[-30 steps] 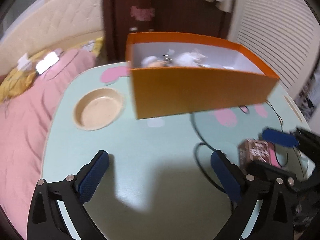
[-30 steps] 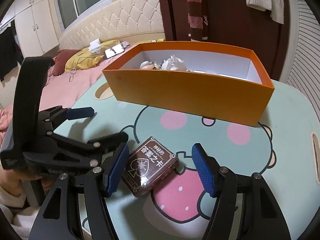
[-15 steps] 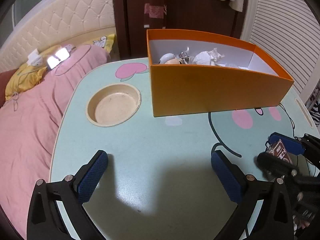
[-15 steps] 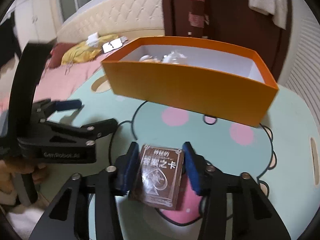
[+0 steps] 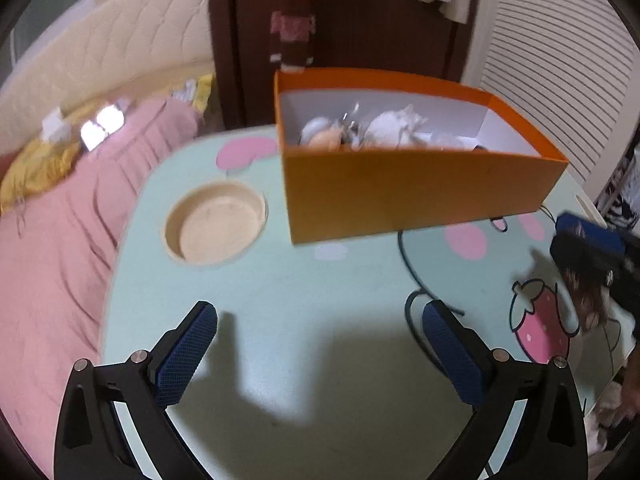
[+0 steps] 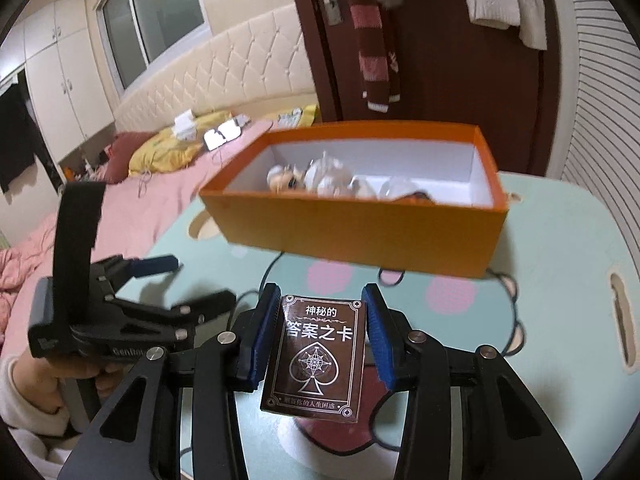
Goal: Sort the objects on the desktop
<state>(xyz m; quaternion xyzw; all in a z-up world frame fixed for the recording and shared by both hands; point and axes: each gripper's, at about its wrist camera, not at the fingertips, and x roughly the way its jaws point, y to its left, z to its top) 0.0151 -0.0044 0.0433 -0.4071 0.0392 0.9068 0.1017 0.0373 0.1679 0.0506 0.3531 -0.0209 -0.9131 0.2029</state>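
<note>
Two tools: right tool [image 6: 322,332] clamped on brown card box [image 6: 318,360], left tool [image 5: 320,354] spread wide, nothing between.

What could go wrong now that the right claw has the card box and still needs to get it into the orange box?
The right claw pinches the card box only by its narrow side edges, so it might tilt or slip out while carried. The orange box has a tall near wall; a low approach could knock or push it. The left claw hangs open close beside the path, so the two could bump.
</note>
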